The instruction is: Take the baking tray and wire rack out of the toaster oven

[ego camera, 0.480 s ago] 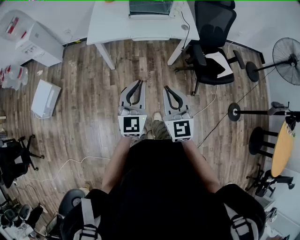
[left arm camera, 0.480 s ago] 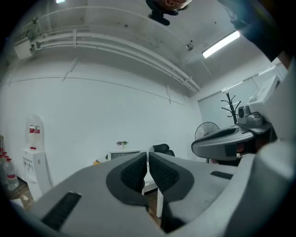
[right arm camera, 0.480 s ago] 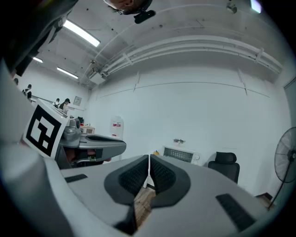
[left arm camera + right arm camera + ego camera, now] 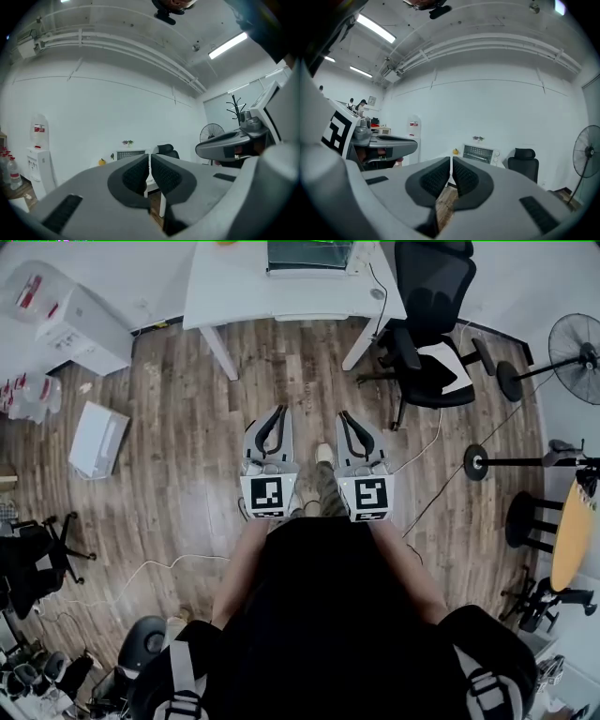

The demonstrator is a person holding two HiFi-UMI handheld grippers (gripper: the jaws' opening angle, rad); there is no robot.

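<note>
The wood floor (image 4: 187, 474) fills most of the room, with a white table (image 4: 234, 287) against the far wall. The person in a black top (image 4: 328, 615) stands on the floor well back from that table and faces it. A black chair (image 4: 431, 343) sits just beside the table's right end, and a standing fan (image 4: 574, 362) is further right, near the wall. A white water dispenser (image 4: 80, 324) stands off to the left by the wall, and a flat white box (image 4: 98, 439) lies on the floor below it. The oven (image 4: 309, 256) sits on the table's far edge, and the right gripper view shows its grille front and knobs (image 4: 478, 153). From here I cannot tell whether the tray and rack are inside it. The left gripper (image 4: 279, 412) and right gripper (image 4: 343, 418) are held side by side in front of the person's body, apart from each other and pointing toward the table, well short of it. The left gripper's jaws are pressed together with nothing in them (image 4: 149, 157), and the right gripper's jaws are likewise together and empty (image 4: 451, 160). A small orange object (image 4: 455, 151) rests on the table just left of the oven
</note>
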